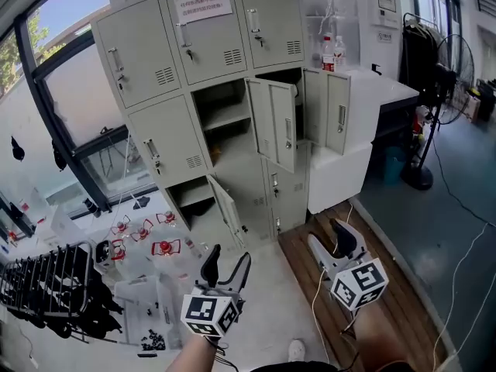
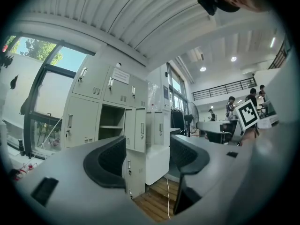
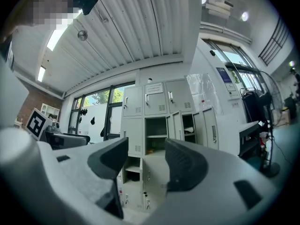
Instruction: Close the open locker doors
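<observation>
- Locker doors (image 1: 273, 122) are the business here: three hang open on the pale grey locker bank (image 1: 155, 76), every other door on it flush and shut.
- Left side first. The left tool (image 1: 227, 263) is out in front of the bank's foot and well apart from it, jaws spread wide with nothing between them.
- Straight ahead of that tool, in the bank's bottom row, is the low door (image 1: 226, 208). It is swung out towards us, with its dark compartment showing on the left.
- This is the nearest open door to either tool, and the left one looks best placed for it.
- One row up, the centre door (image 1: 277, 142) stands out from the bank's middle column, with a shelved opening to its left and its handle on the free edge.
- The right-hand door (image 1: 337, 113) juts from the bank's right column, just beside a white worktop (image 1: 387, 91).
- The right tool (image 1: 332, 242) is in front of the bank's right half and also well apart from it. Its jaws are parted and empty, and it lines up below those two upper doors.
- All three doors are tall, upright panels that appear hinged on the right edge of their openings. I'd judge each wants a push on its free edge, leftwards and back into the bank.
</observation>
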Tool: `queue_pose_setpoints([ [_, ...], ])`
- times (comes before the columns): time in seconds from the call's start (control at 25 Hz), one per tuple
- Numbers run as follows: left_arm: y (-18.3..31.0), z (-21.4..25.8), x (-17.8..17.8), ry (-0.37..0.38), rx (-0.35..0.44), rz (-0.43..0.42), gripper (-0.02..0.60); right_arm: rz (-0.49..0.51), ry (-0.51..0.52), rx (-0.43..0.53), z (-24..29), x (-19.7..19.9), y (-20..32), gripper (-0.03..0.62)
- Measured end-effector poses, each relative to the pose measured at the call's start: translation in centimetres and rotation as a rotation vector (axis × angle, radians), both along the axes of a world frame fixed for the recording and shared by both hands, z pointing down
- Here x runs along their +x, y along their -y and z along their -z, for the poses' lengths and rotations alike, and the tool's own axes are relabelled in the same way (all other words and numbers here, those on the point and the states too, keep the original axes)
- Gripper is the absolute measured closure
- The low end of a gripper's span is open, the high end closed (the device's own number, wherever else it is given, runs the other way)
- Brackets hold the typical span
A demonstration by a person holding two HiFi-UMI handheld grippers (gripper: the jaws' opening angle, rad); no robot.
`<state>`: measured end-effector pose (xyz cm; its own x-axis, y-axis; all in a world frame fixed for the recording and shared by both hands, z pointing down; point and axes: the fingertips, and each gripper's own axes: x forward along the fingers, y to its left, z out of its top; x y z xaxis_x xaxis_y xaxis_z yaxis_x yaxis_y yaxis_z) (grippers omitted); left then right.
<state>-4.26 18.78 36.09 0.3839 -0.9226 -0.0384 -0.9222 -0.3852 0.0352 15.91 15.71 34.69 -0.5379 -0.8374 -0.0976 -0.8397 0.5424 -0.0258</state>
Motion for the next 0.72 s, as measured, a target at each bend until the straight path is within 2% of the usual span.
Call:
queue_pose_setpoints([
  [0.44, 6.0, 0.9, 3.7, 0.001, 0.014, 0.056, 0.298, 0.060, 0.008, 0.010, 0.4, 3.4, 7.0, 0.362],
  [0.72, 8.3, 0.7, 2.9, -0.011, 0.012, 0.092, 0.298, 0.084, 0.009, 0.002, 0.2, 2.9, 10.2, 0.362],
])
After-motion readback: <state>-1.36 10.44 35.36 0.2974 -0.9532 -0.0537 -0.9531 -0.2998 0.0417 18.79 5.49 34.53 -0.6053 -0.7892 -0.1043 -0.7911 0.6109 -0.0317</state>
